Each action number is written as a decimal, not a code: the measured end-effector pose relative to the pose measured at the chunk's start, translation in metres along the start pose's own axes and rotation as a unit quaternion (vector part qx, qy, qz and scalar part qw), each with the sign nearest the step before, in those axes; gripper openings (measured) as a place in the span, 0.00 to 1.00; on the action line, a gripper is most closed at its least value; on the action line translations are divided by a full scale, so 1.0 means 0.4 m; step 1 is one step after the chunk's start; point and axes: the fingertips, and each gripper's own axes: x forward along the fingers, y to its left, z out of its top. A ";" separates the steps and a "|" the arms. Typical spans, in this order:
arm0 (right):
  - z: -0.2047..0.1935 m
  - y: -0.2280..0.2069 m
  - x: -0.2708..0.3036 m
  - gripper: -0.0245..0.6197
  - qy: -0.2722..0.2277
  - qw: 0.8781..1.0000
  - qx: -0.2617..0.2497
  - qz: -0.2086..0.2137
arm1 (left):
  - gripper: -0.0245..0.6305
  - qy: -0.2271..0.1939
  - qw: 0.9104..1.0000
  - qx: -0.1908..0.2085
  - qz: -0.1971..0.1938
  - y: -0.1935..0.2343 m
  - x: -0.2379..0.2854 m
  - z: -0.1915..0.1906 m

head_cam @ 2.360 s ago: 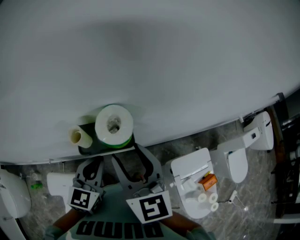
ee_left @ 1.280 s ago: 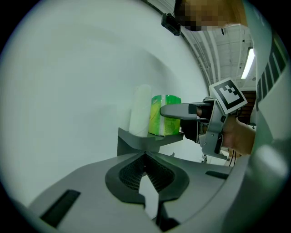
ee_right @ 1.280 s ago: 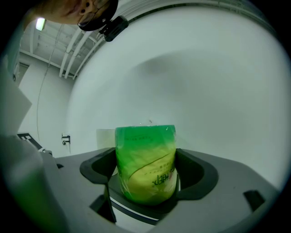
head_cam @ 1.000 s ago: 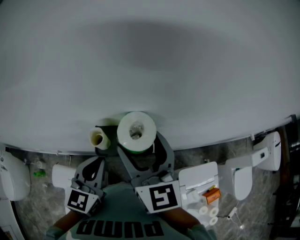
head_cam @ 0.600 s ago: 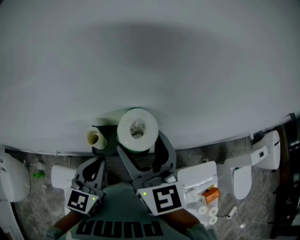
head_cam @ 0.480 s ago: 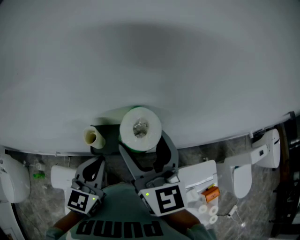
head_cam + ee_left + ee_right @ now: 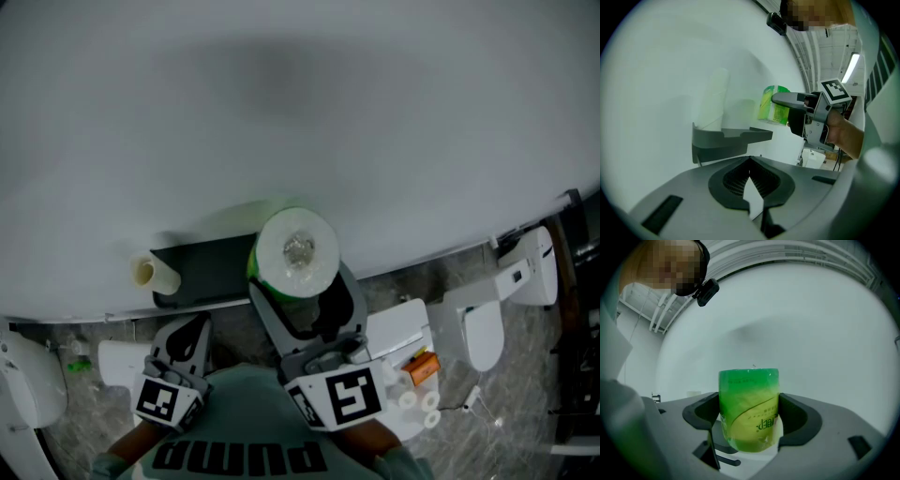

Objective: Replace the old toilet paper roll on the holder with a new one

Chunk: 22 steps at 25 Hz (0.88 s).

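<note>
A new toilet paper roll [image 7: 298, 249] in green wrapping is held upright at the right end of the dark grey wall holder [image 7: 202, 272]. My right gripper [image 7: 300, 278] is shut on it, one jaw on each side; in the right gripper view the roll [image 7: 749, 411] fills the gap between the jaws of the right gripper [image 7: 749, 414]. The old cardboard tube [image 7: 150, 274] stands at the holder's left end. My left gripper [image 7: 190, 326] hangs below the holder, shut and holding nothing. From the left gripper view, the tube [image 7: 715, 101] rises from the holder [image 7: 726, 138], with the green roll [image 7: 774, 105] beyond.
A plain white wall [image 7: 300, 112] fills the upper view. Below stand a white toilet [image 7: 398, 333] carrying an orange item [image 7: 419, 363] and small white rolls [image 7: 417, 401], another toilet [image 7: 520, 267] at the right, and one [image 7: 28, 384] at the left.
My right gripper closed on the green roll, which stood beside the tube, and carried it rightward to the holder's right end. The left gripper has stayed low.
</note>
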 end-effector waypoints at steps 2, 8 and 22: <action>-0.002 -0.024 -0.015 0.64 0.001 1.000 0.005 -0.012 | 0.04 0.002 1.000 0.004 -0.012 -0.021 0.017 -0.003; -0.022 -0.107 -0.053 0.64 0.000 0.998 0.032 -0.050 | 0.04 0.015 0.999 0.014 -0.036 -0.066 0.068 -0.022; -0.165 -0.185 -0.046 0.64 0.015 0.981 0.183 -0.057 | 0.04 0.041 0.998 0.023 -0.031 -0.062 0.104 -0.055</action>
